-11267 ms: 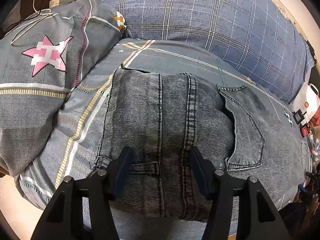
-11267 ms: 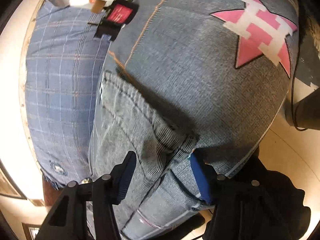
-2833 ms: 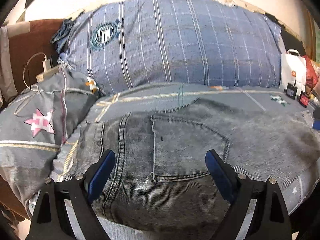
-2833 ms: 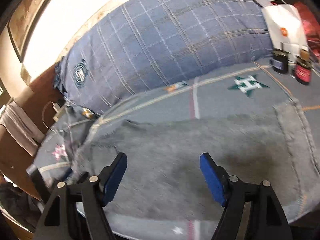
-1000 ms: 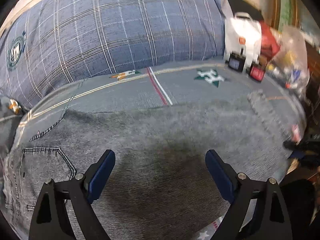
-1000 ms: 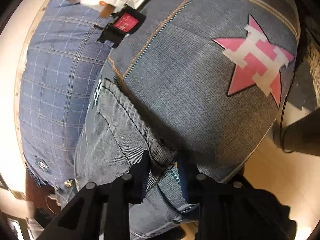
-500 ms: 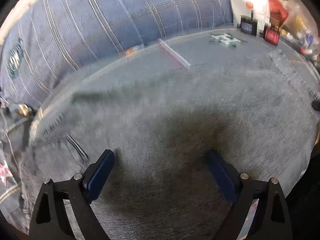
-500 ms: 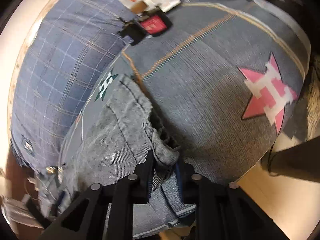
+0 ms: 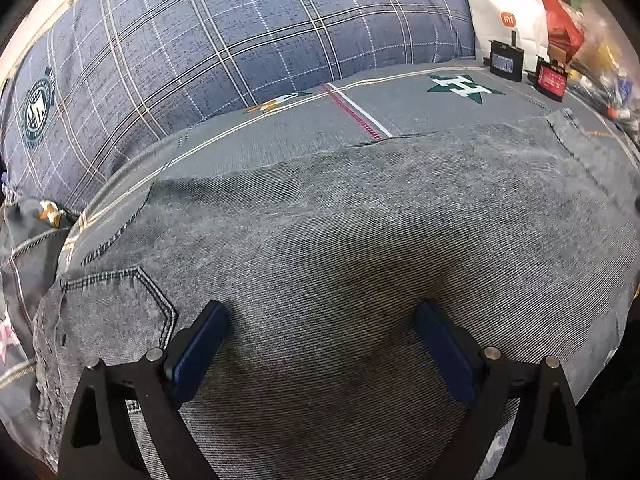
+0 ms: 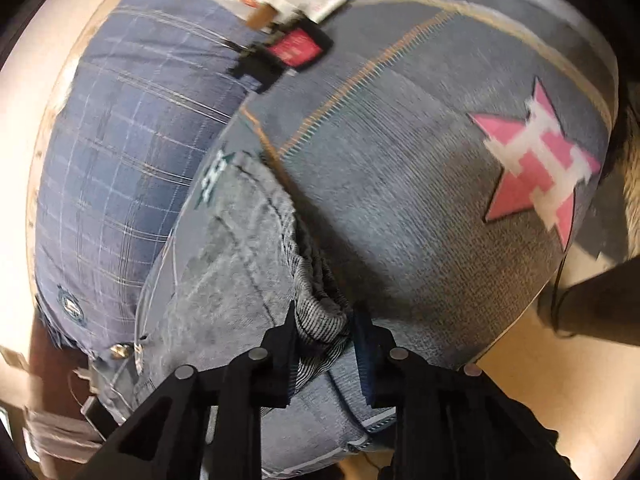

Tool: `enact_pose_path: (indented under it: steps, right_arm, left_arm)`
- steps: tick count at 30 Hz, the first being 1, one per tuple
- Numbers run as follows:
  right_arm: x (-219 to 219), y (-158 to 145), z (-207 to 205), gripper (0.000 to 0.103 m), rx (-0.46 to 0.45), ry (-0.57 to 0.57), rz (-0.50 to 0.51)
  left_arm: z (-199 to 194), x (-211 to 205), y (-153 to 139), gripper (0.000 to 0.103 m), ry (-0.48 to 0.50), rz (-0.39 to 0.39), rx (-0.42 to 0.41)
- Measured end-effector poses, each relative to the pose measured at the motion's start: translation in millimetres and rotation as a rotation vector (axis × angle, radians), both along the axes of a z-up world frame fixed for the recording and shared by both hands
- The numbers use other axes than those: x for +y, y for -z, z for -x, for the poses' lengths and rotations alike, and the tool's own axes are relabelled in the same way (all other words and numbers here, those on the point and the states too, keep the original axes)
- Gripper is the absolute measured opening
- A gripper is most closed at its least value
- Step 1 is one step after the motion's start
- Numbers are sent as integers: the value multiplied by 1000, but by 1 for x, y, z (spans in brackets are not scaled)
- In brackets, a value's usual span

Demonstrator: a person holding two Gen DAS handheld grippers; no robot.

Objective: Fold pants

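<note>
Grey denim pants (image 9: 340,248) lie flat across the bed, legs stacked, a back pocket (image 9: 120,304) at the lower left. My left gripper (image 9: 320,340) hovers open just over the middle of the legs, its blue pads wide apart with only flat cloth beneath. In the right wrist view the hem end of the pants (image 10: 248,264) bunches up at the bed's edge. There my right gripper (image 10: 324,328) is shut on the folded hem cloth, which sticks up between its dark pads.
A blue plaid quilt (image 9: 248,36) is piled behind the pants. A white paper bag (image 9: 508,20), two small boxes (image 9: 552,80) and clutter stand at the far right. The grey sheet with a pink star (image 10: 536,172) drops off to the pale floor (image 10: 540,360).
The left gripper sank a little toward the pants and its view sharpened. The right gripper stayed shut on the hem and rolled slightly, with the cloth lifted a bit.
</note>
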State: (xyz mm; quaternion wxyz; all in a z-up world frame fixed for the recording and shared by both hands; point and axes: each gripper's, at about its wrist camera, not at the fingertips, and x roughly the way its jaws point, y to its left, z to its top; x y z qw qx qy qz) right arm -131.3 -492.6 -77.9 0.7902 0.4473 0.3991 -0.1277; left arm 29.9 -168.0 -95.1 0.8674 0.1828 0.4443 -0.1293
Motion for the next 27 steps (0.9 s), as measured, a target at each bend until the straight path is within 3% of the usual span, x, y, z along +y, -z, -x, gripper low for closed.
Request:
enact_pose_path:
  steps: [4,7,10,13,15,18,20,22,23,24,25,27]
  right_arm:
    - [26,-46,-10,25,-49,-62,147]
    - [69,-95,-26,25,-137,-149,253]
    - [129,-133,-43,25,-237,-275,323]
    - [197,-147,-53,25,-303,-428,354]
    - [240,-137,-58,25,-335,-523,351]
    - [281,-95,-72,29,-300,-633,317]
    - [303,-48,-86,31,-246,-712,255]
    - [319,-1,-99,34,-137,-799,183]
    - [318,4,-95,36,-177,-792,183]
    - [316,-1,-91,51,-215,-788,192]
    - [312,-5,-88,73,-219,-788,172]
    - [298,-16,-81,77,-243,-746,136]
  left_arm:
    - [-2,1,1,97,-8,14,19]
    - [-5,6,0,96,-11,47,41]
    - [-11,32,-14,85,-60,172,95]
    - [0,96,-46,85,-185,284,8]
    - [8,138,-58,85,-280,313,-40]
    - [20,190,-65,85,-402,309,-86]
    - [26,209,-65,85,-441,291,-97]
    - [25,214,-65,85,-448,289,-92]
    - [25,212,-66,85,-434,298,-83]
    - [25,209,-69,85,-422,311,-82]
    - [25,204,-74,85,-410,328,-85]
    - [24,192,-83,85,-365,357,-89]
